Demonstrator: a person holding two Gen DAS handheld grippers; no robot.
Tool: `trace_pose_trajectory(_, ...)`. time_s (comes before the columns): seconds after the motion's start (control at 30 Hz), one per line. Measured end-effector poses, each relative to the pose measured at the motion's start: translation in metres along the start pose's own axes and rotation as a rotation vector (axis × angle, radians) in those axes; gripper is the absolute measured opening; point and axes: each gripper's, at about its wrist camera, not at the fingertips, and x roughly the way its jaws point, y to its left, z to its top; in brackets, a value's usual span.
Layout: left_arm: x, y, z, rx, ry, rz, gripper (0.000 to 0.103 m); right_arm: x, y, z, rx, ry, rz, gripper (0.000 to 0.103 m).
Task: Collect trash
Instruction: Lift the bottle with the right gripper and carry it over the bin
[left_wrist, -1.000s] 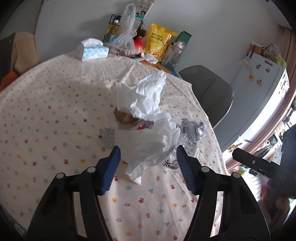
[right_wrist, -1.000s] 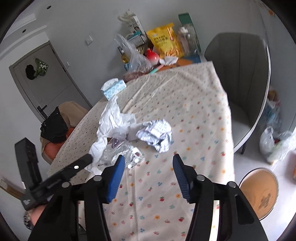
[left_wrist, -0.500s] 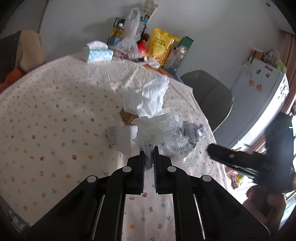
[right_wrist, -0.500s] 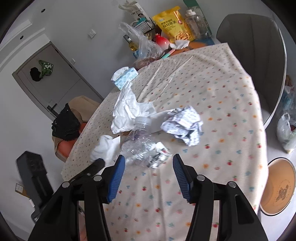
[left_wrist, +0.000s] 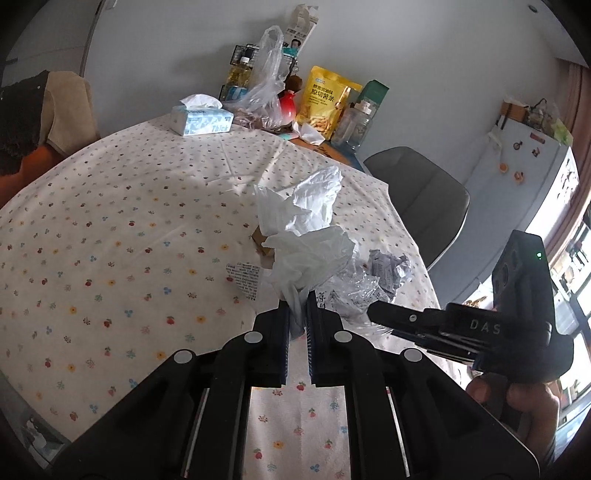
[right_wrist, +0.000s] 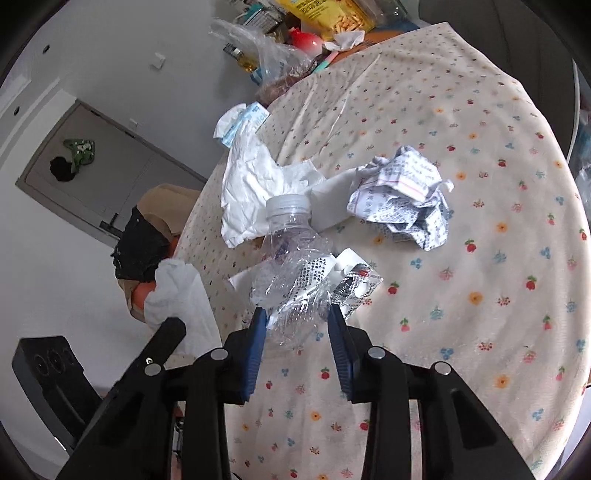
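Observation:
My left gripper (left_wrist: 297, 314) is shut on a crumpled white tissue (left_wrist: 310, 254), held just above the flowered tablecloth (left_wrist: 110, 229). The same tissue (right_wrist: 177, 295) shows at the left of the right wrist view. My right gripper (right_wrist: 295, 325) stands around the base of a crushed clear plastic bottle (right_wrist: 291, 266) with a white cap, its blue pads (right_wrist: 256, 332) close on both sides. A crumpled printed paper ball (right_wrist: 402, 199) lies beyond it, also seen in the left wrist view (left_wrist: 388, 269). A larger white tissue (left_wrist: 303, 206) and a foil blister pack (right_wrist: 356, 284) lie nearby.
At the table's far edge stand a tissue box (left_wrist: 201, 120), a clear plastic bag (left_wrist: 262, 88), a yellow snack bag (left_wrist: 325, 101) and bottles. A grey chair (left_wrist: 417, 195) stands at the right, a fridge (left_wrist: 517, 177) beyond it.
My left gripper closed on the white tissue and lifted it. My right gripper moved forward from open over the cloth to around the crushed bottle, jaws narrowing.

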Motion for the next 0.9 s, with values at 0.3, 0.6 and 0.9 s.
trace_pose_trajectory(0.3,-0.003,-0.024,0.008,0.042,-0.014,-0.017,0.009,-0.032,0.004,0.009,-0.031,-0.078,0.029,0.018)
trace_pose_trajectory(0.6,-0.004,-0.057,0.017,0.109,-0.027,-0.036,0.009,-0.065,-0.004,0.010,-0.050,-0.144,0.077,0.017)
trace_pose_trajectory(0.9,0.019,-0.106,0.022,0.190,-0.003,-0.061,0.009,-0.119,-0.036,0.008,-0.024,-0.257,0.045,0.017)
